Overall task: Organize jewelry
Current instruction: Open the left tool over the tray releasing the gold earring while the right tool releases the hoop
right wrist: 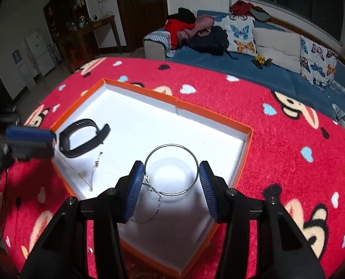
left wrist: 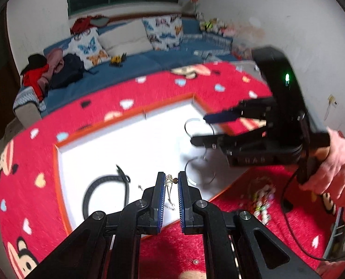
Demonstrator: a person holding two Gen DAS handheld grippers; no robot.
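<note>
The step in hand looked like filling the white, orange-rimmed shallow tray [right wrist: 248, 139]: the right claw [right wrist: 171, 186], open, straddled the thin silver wire bangle [right wrist: 171, 169] at lower centre and needed lifting clear, while the left claw [left wrist: 171, 194], nearly closed, hovered over the fine gold chain necklace [left wrist: 170, 187].

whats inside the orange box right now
Inside the orange box: a black wristband, a thin chain necklace, and a wire bangle. Gripper fingers cover its near floor.
</note>
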